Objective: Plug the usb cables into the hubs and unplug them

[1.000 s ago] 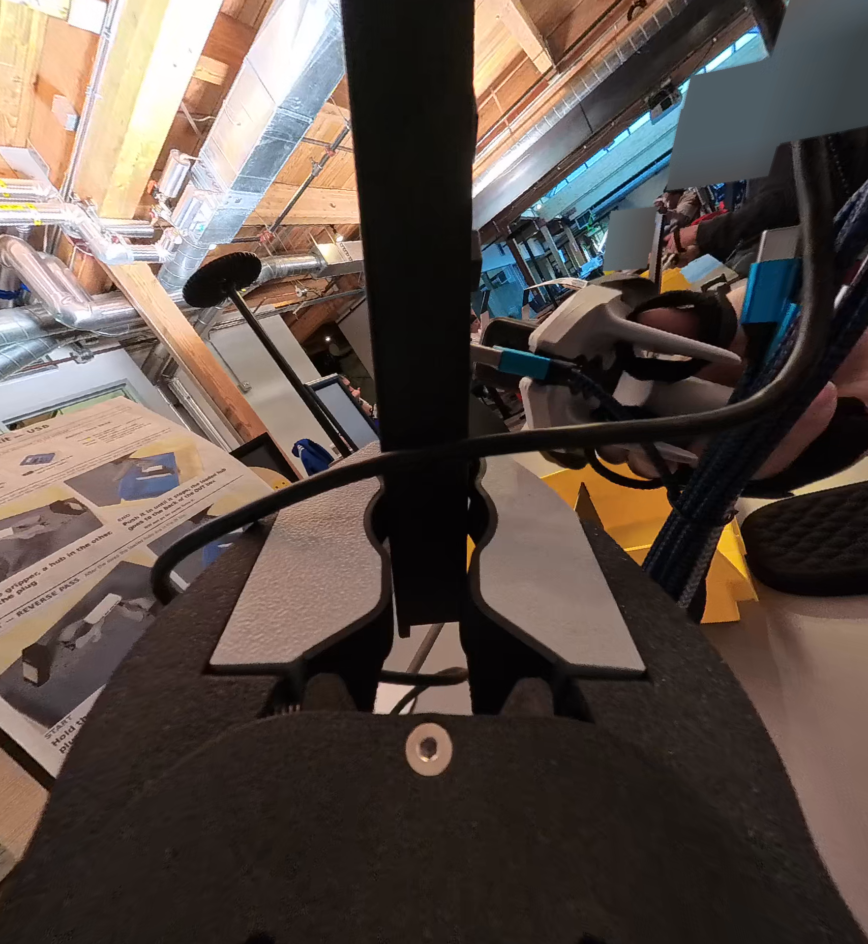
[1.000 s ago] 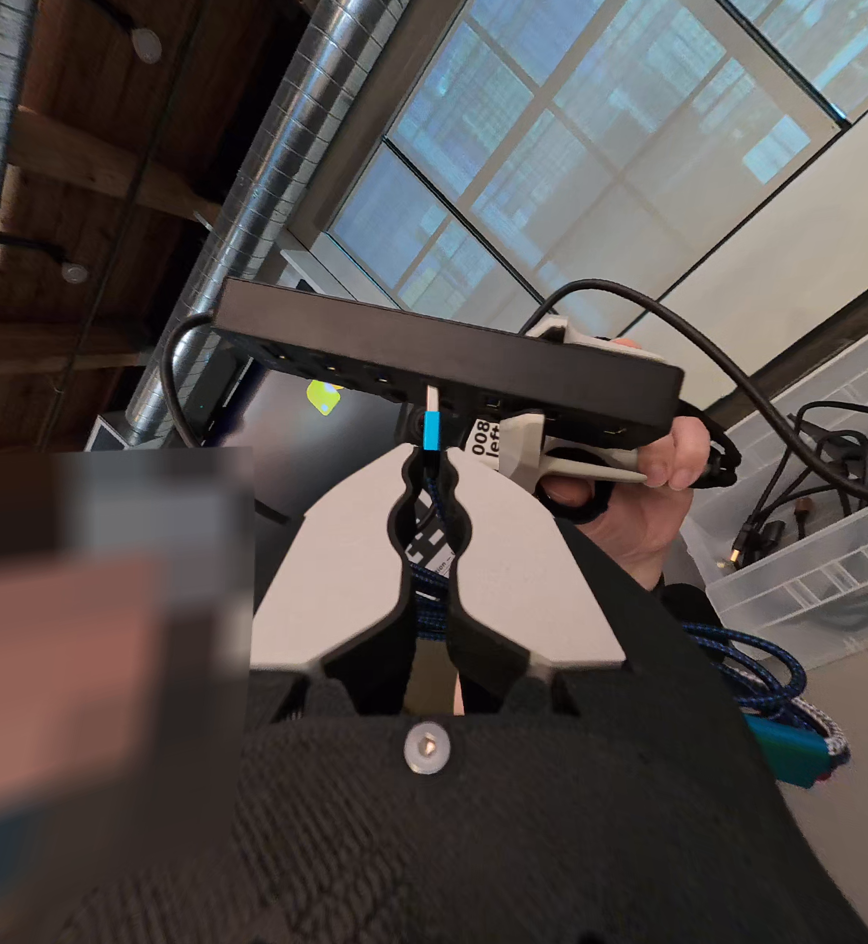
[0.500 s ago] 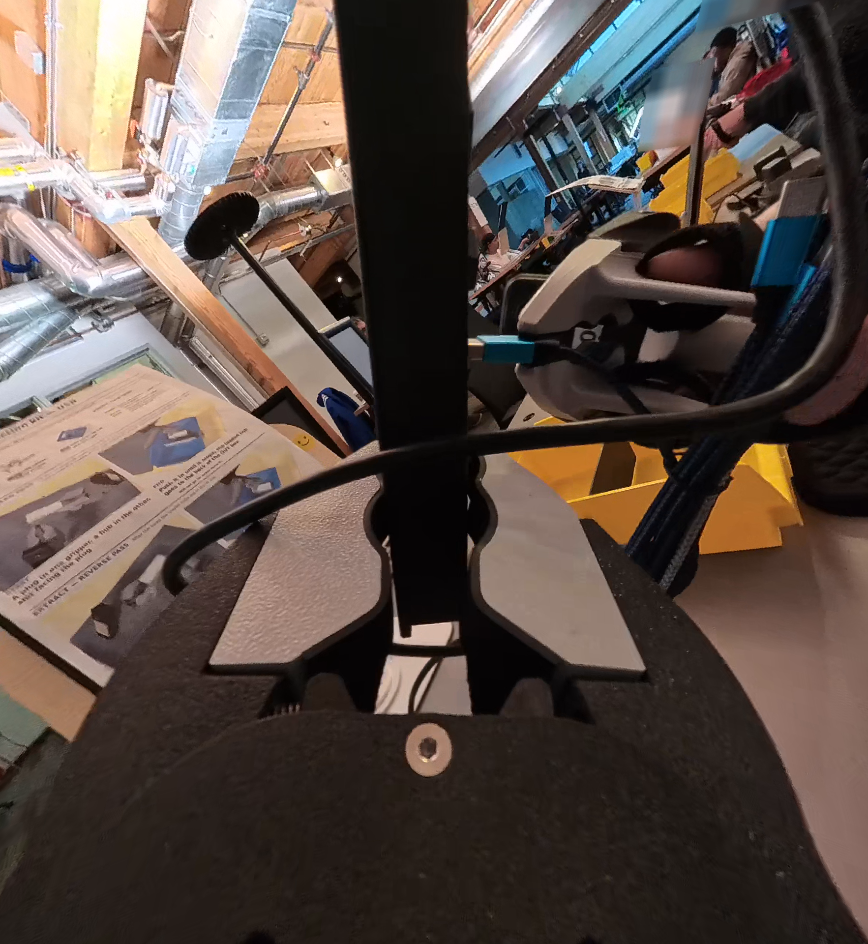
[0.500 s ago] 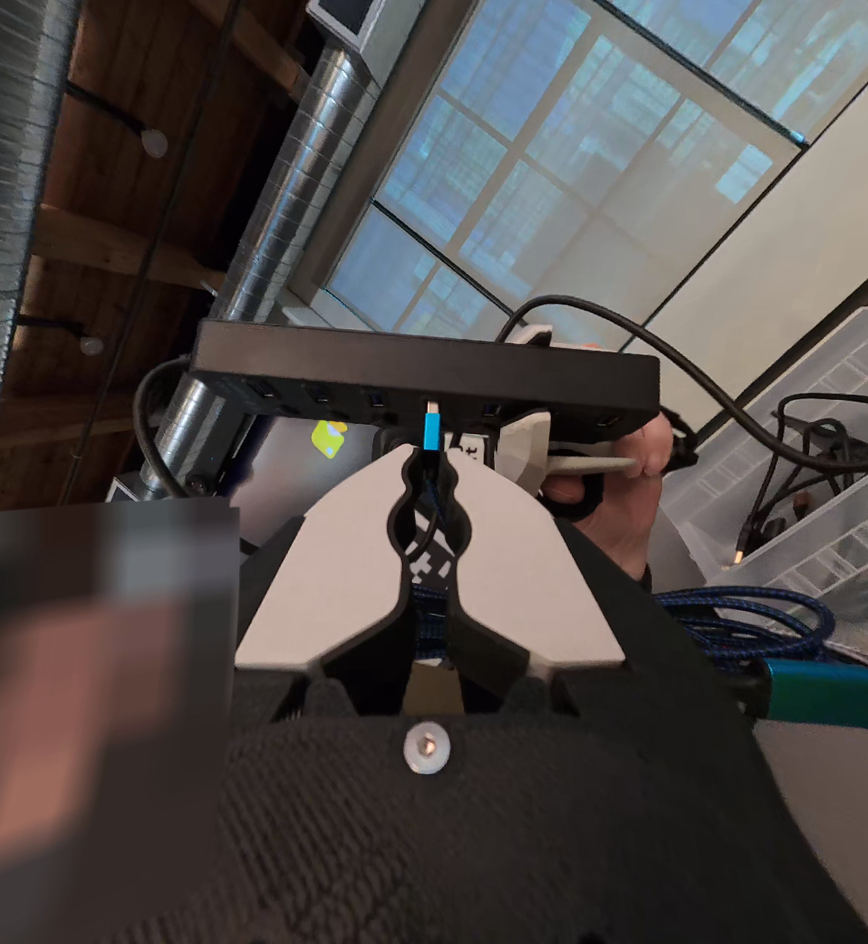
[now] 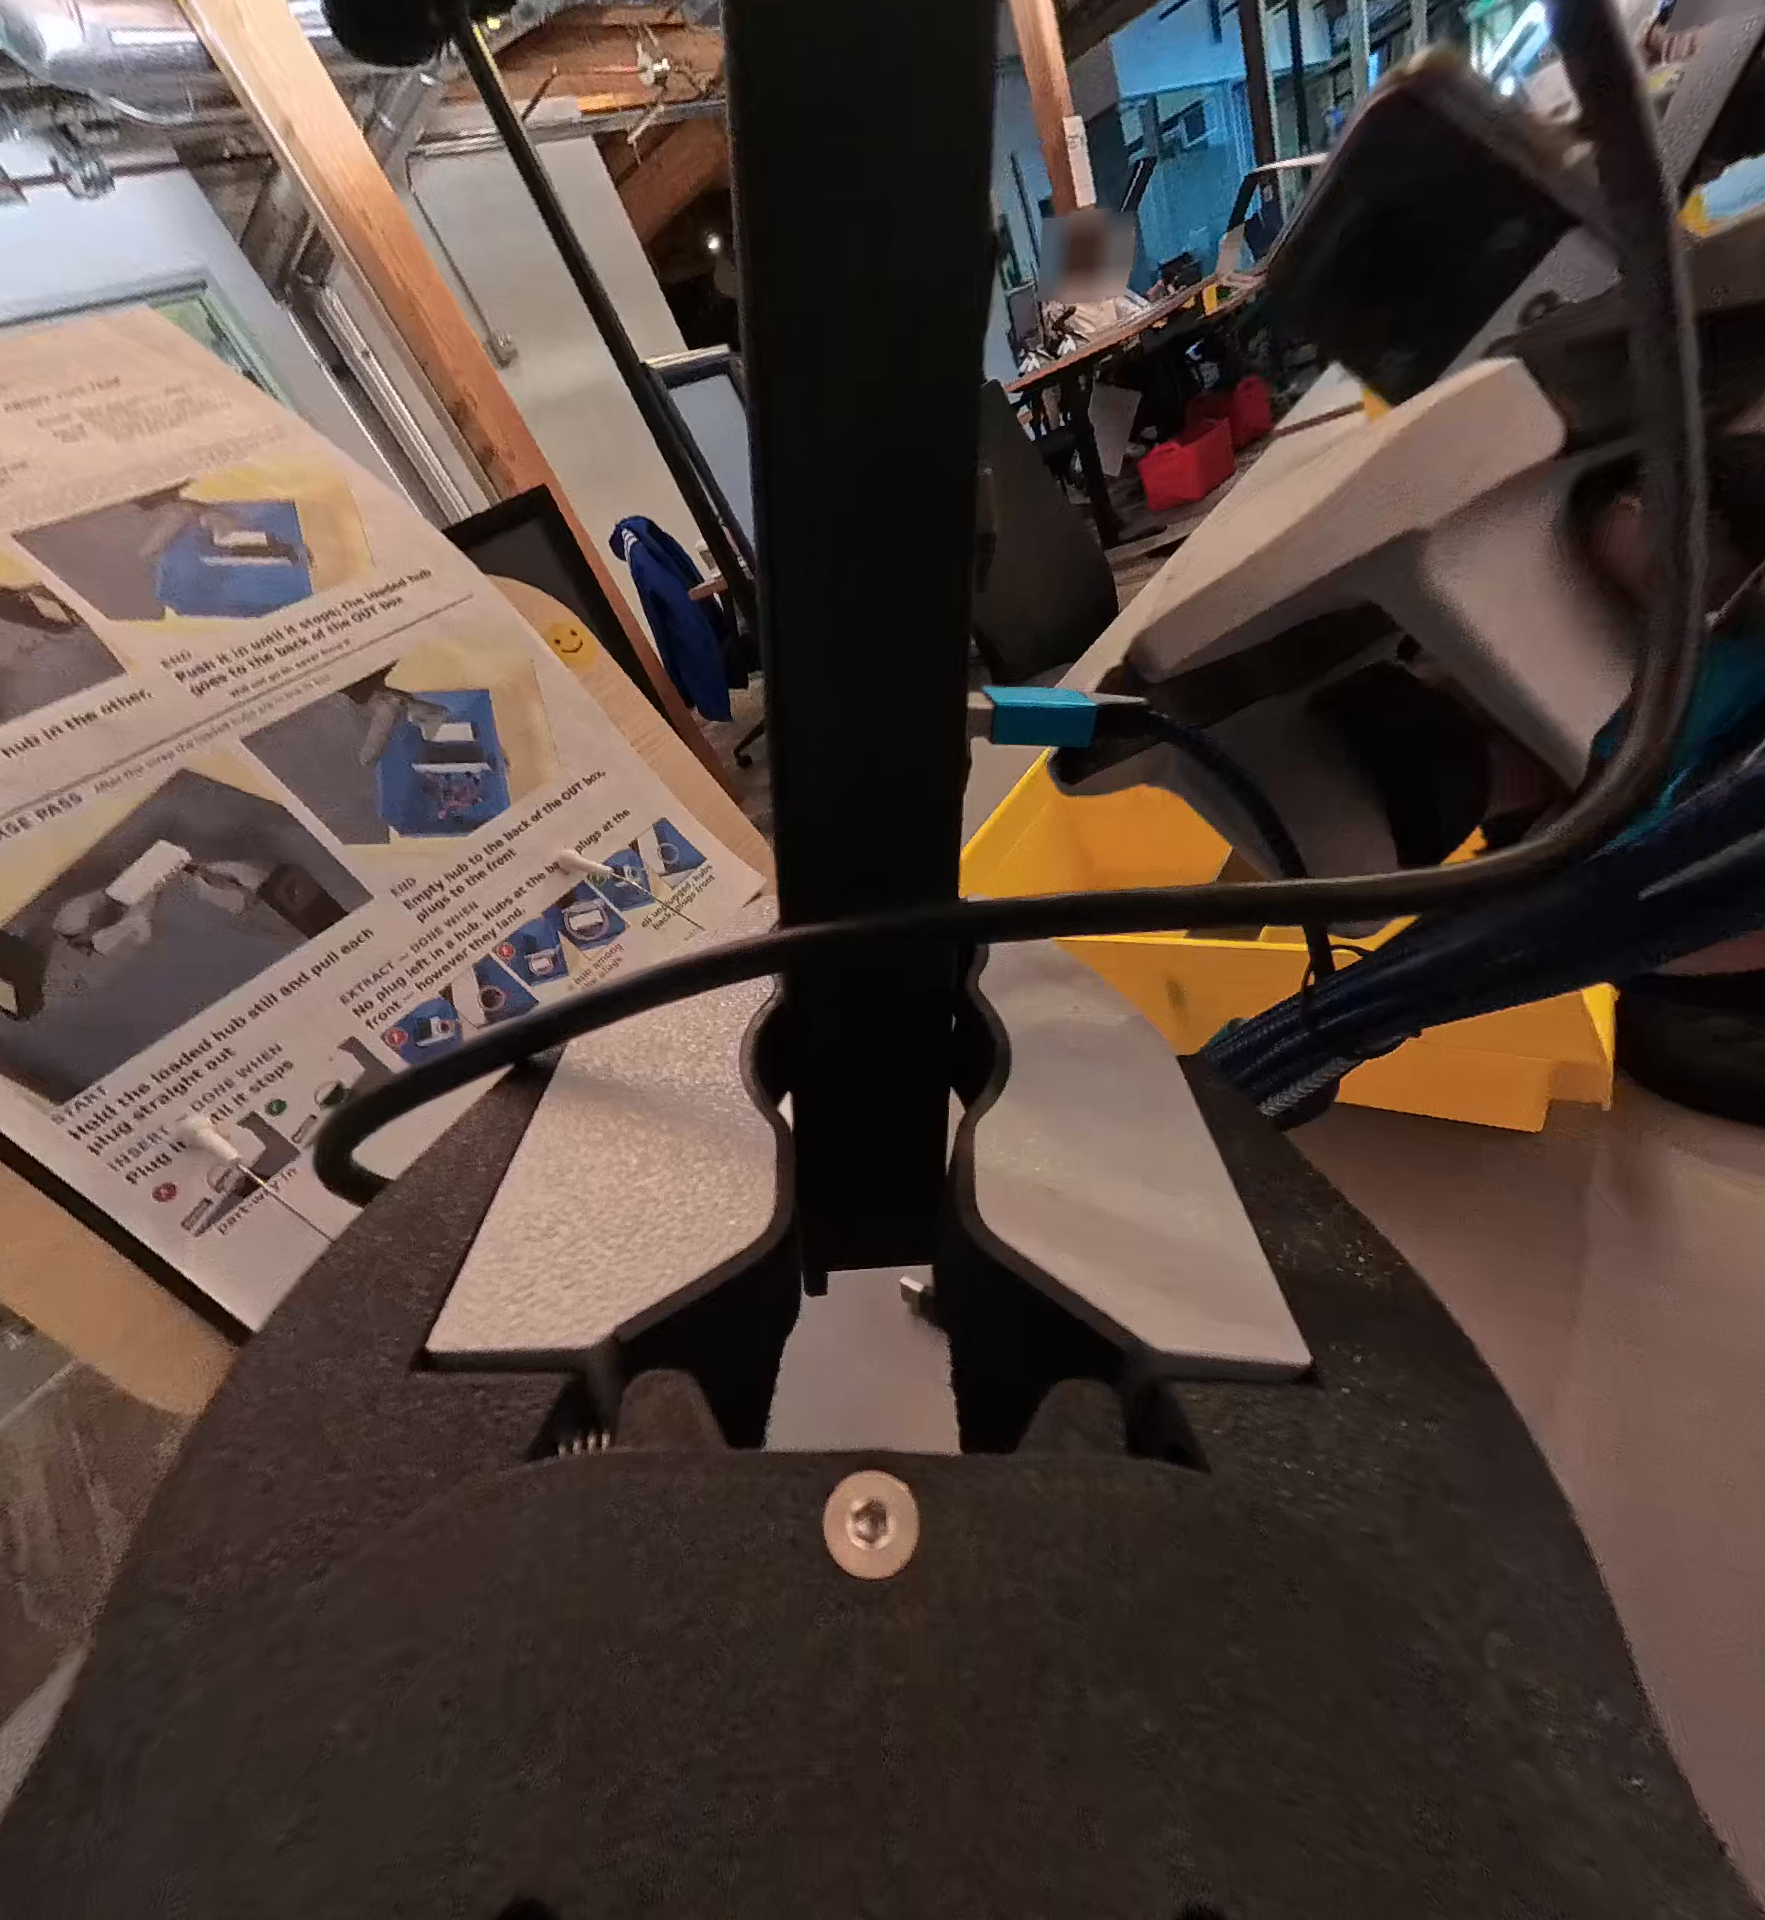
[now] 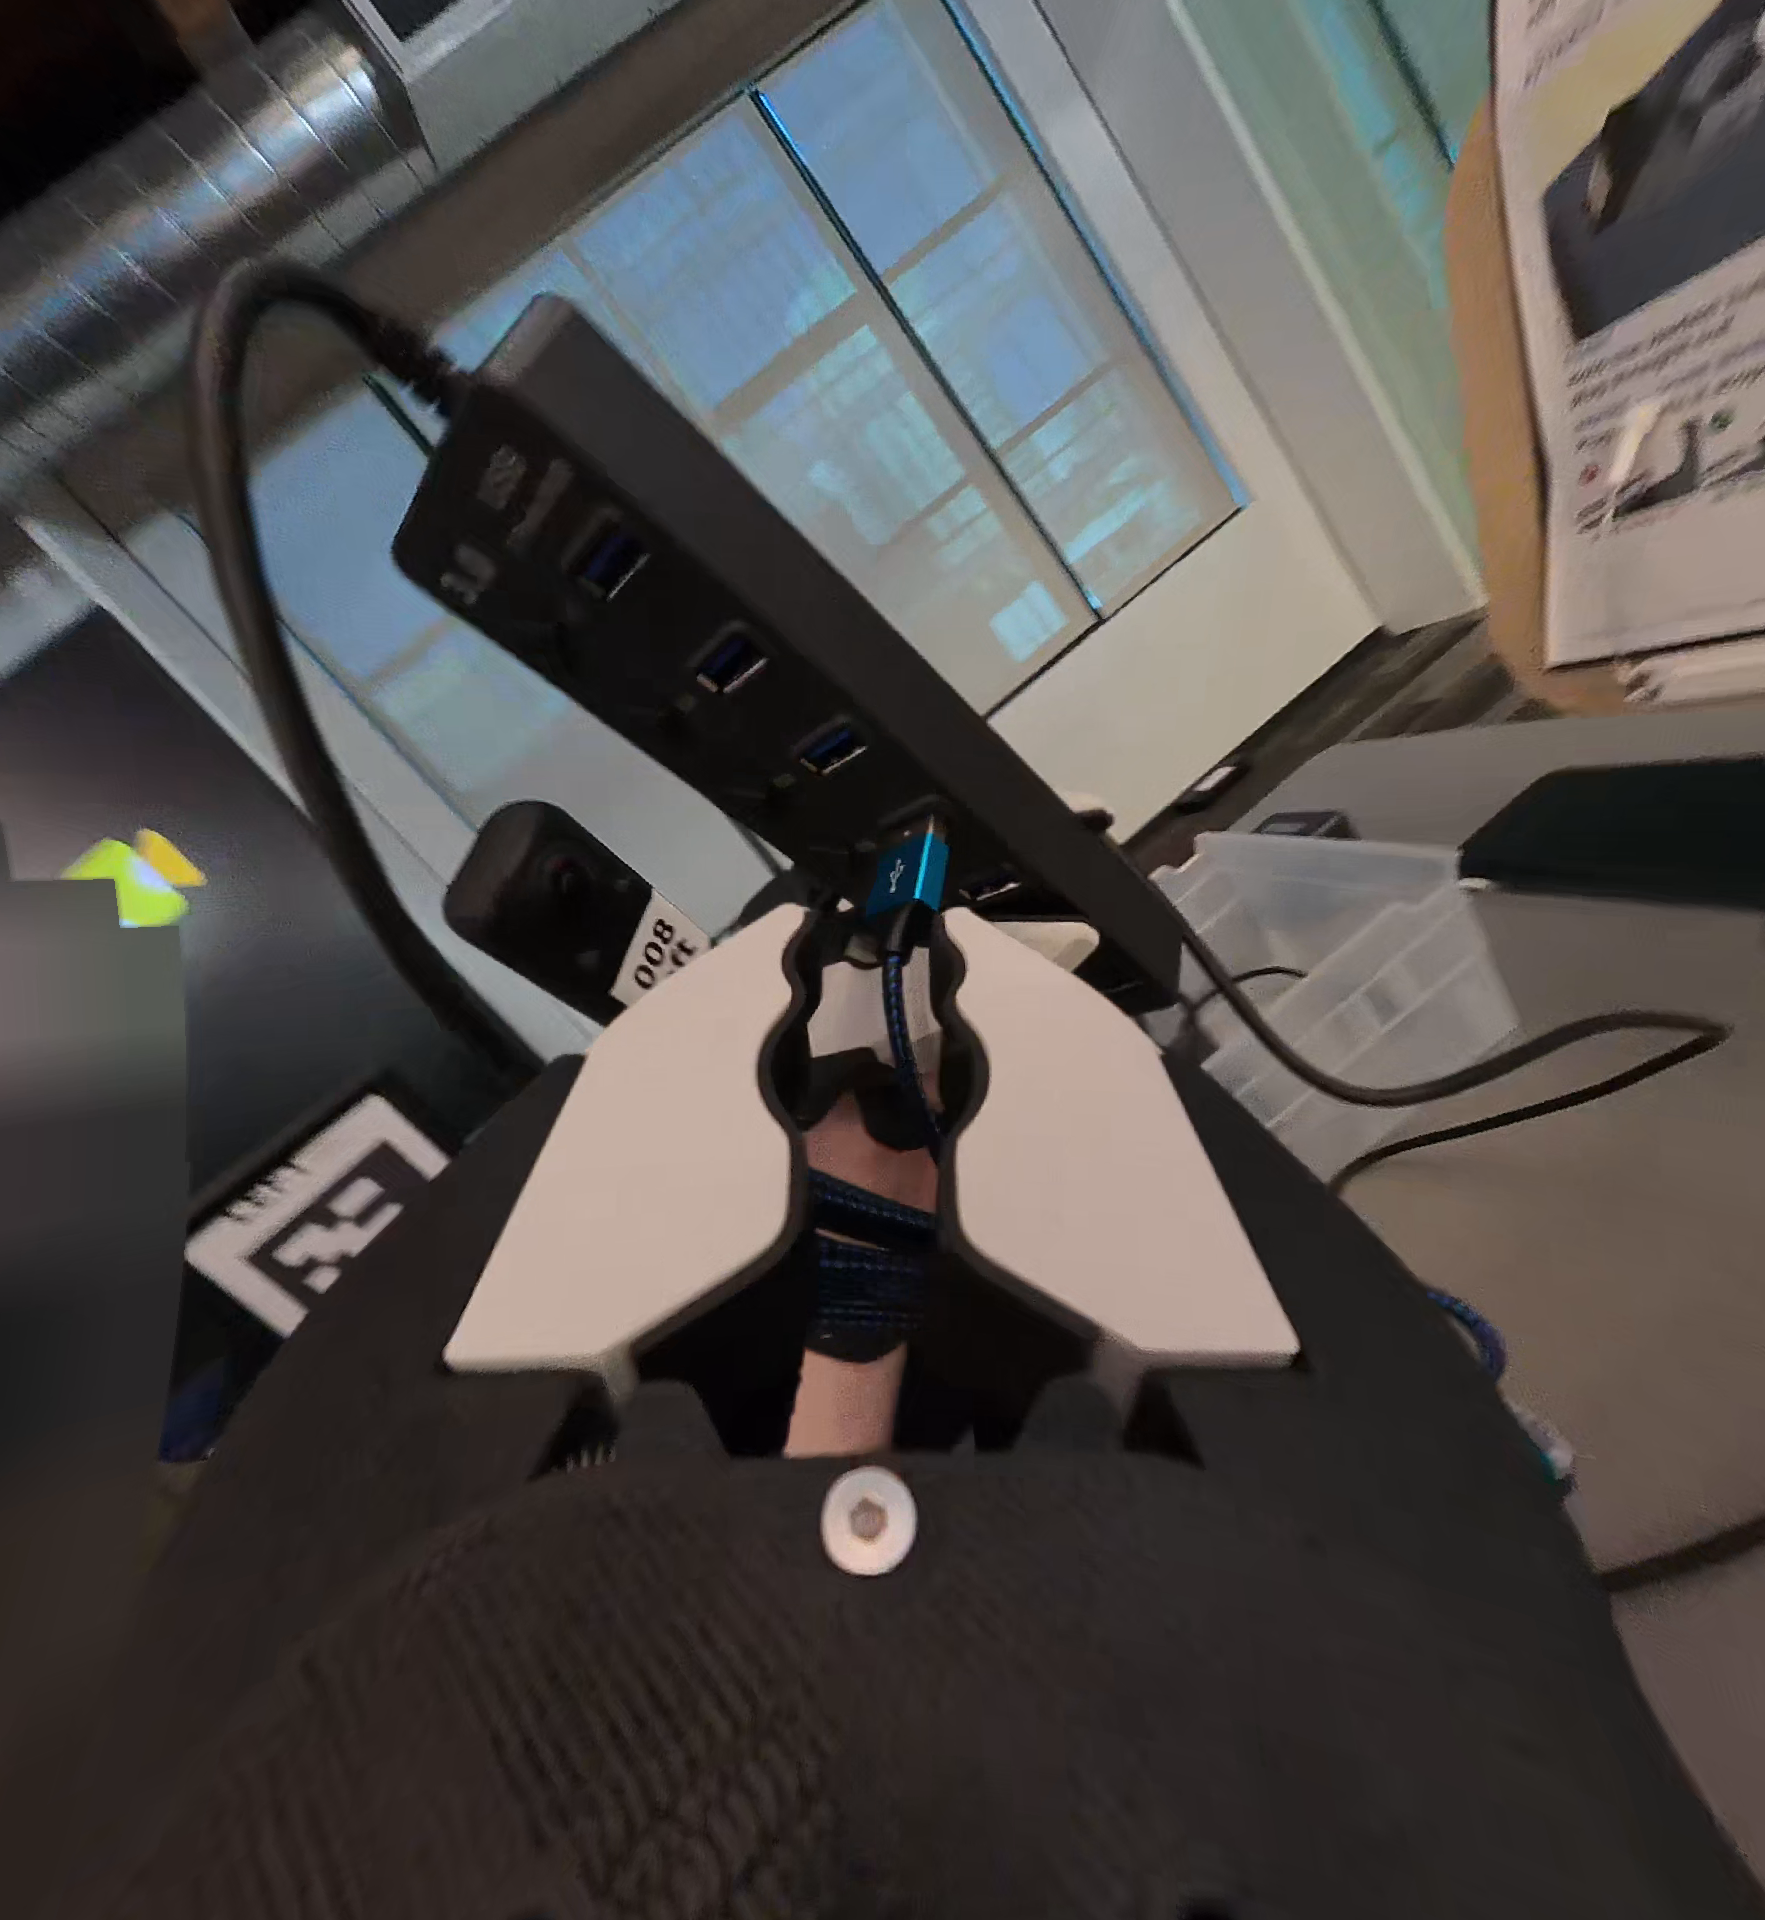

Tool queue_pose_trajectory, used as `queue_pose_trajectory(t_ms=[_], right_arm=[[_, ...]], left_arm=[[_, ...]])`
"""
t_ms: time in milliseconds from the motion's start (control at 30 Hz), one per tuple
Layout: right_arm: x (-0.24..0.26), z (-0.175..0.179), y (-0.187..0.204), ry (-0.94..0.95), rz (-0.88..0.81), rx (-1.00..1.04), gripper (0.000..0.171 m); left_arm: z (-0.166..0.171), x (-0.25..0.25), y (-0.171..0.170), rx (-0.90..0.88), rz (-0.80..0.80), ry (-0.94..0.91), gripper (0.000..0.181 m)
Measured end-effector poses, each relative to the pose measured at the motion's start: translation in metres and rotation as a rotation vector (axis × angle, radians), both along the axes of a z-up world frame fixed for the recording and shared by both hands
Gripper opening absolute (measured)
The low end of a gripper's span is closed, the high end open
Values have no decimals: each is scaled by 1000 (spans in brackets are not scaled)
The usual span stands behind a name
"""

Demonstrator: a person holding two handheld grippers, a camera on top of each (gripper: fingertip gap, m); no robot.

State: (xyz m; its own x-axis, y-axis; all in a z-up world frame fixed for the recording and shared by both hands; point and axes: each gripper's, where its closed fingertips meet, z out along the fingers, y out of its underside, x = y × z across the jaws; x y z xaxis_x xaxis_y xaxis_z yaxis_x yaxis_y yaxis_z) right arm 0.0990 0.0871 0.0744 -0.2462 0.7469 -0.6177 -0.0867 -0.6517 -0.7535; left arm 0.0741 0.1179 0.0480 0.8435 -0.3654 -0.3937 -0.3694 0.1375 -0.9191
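- the left gripper (image 5: 867,1091) is closed tight on the black usb hub (image 5: 862,623), gripping it by 1 end so its long axis runs straight out ahead of the jaws.
- the right gripper (image 6: 873,997) pinches the braided blue cable (image 6: 904,1039) just behind its blue usb plug (image 6: 904,871); the jaws stand nearly closed, with only the cord between them.
- the plug sits just past the right fingertips, nose at the 4th port along the hub's (image 6: 753,665) row; 3 blue ports (image 6: 727,660) farther up stand empty.
- the coming move turns on the plug's axis lying square to the hub's long face; here it looks slightly canted.
- judged from the left wrist view, the plug (image 5: 1039,715) meets the hub's side edge, but how deep it is seated cannot be told.
- the port mouth is hidden behind the plug, and the right view is motion-blurred.
- the hub's own black cord (image 5: 649,971) loops across the left jaws.
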Motion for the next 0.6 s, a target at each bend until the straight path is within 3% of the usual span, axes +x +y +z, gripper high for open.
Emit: queue_pose_trajectory(t_ms=[300, 600], right_arm=[[0, 5, 10, -77, -359, 446, 11], [1, 5, 19, -93, -576, 585, 11]], left_arm=[[3, 5, 4, -68, 6, -143, 26], [1, 6, 10, -93, 42, -186, 26]])
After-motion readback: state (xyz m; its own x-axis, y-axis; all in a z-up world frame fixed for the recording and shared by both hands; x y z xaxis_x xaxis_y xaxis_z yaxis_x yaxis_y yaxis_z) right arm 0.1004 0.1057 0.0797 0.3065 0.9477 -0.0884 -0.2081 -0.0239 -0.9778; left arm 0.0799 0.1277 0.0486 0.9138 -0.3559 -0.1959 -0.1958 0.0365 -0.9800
